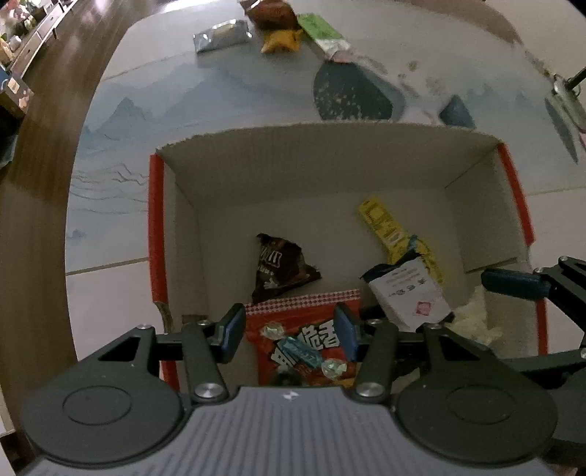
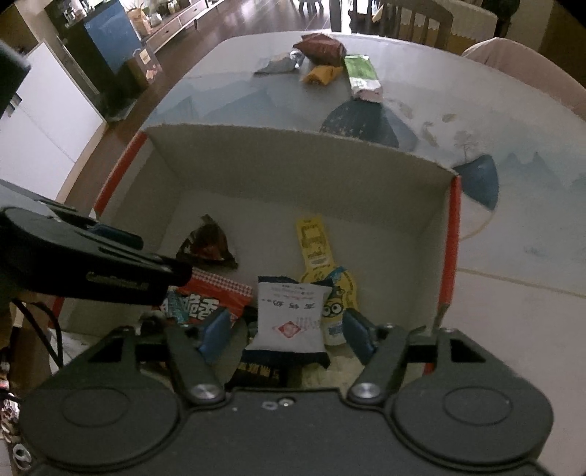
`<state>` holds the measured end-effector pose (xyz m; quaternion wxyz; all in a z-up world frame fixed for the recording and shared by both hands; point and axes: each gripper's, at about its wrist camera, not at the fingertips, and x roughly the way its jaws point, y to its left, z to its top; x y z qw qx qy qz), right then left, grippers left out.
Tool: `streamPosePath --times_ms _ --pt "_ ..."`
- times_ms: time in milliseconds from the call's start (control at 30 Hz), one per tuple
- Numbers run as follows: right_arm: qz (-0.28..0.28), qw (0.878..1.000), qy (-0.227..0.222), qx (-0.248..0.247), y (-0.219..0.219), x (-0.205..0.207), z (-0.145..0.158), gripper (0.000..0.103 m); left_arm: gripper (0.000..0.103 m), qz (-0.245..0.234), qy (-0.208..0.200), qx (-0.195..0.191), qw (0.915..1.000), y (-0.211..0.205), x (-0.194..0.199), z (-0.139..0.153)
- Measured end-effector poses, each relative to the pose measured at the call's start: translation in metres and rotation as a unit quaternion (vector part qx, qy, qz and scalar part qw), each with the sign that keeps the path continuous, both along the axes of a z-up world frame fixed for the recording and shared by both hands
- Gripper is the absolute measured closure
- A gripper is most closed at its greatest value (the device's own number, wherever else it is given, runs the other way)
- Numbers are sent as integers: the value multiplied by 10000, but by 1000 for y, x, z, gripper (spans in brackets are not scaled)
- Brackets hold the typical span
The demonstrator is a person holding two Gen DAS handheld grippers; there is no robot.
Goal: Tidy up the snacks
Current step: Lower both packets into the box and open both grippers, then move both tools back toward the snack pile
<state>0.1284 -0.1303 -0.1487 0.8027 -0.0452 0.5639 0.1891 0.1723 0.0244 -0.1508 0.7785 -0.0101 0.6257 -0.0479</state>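
Observation:
A cardboard box with red edges (image 1: 155, 227) (image 2: 452, 234) stands on the table. In it lie a red snack bag (image 1: 304, 329) (image 2: 216, 293), a dark triangular packet (image 1: 282, 267) (image 2: 208, 241), a yellow packet (image 1: 388, 227) (image 2: 315, 241) and a white packet (image 1: 410, 293) (image 2: 289, 315). My left gripper (image 1: 289, 329) is open over the red bag, fingers either side. My right gripper (image 2: 289, 333) is open around the white packet. Loose snacks lie beyond the box: a silver packet (image 1: 223, 34), a brown bag (image 2: 322, 45), an orange packet (image 2: 322, 73), a green packet (image 2: 360, 71).
The table has a grey-blue printed surface (image 1: 219, 95) with its curved edge on the left. Wooden floor (image 1: 40, 121), a white cabinet (image 2: 40, 121) and chairs (image 2: 410, 18) lie beyond it. The left gripper's arm (image 2: 91, 267) crosses the right wrist view.

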Motion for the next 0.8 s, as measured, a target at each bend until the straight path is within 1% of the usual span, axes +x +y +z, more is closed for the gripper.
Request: streamPosePath --times_ms 67,133,233,367,400,467,533,600,633,733,800 --pt "-32 10000 -80 22 -1 -2 6 27 51 -7 -99 -41 9999 1 -3 7" --pt "-44 9999 -156 57 -3 -5 14 27 51 4 -224 -52 9997 2 -7 16" --pt "-28 9995 -278 128 -5 -9 28 22 50 -29 -403 -76 9992 3 -15 30" --pt "35 9987 -483 176 -10 -13 48 20 41 -87 -603 -113 9981 3 -20 50" --pt "39 9984 -540 181 -11 -13 53 20 41 -96 -660 -118 9977 3 -21 55" --pt "4 9975 -677 184 -14 -13 64 15 41 -95 -745 -147 9971 4 -22 64" --pt "-33 9966 -790 232 -17 -11 74 13 40 -90 -849 -163 9962 4 -22 73" --pt "-27 9957 -877 285 -20 -8 84 11 33 -83 -949 -155 9953 4 -21 81" --pt "-21 9953 -924 300 -21 -6 88 10 32 -81 -1010 -152 9947 4 -21 85" --pt "15 9942 -1027 331 -24 3 98 9 32 -50 -1137 -149 9934 4 -15 95" --pt "13 9937 -1067 333 -26 10 102 5 32 -17 -1196 -187 9926 5 -9 102"
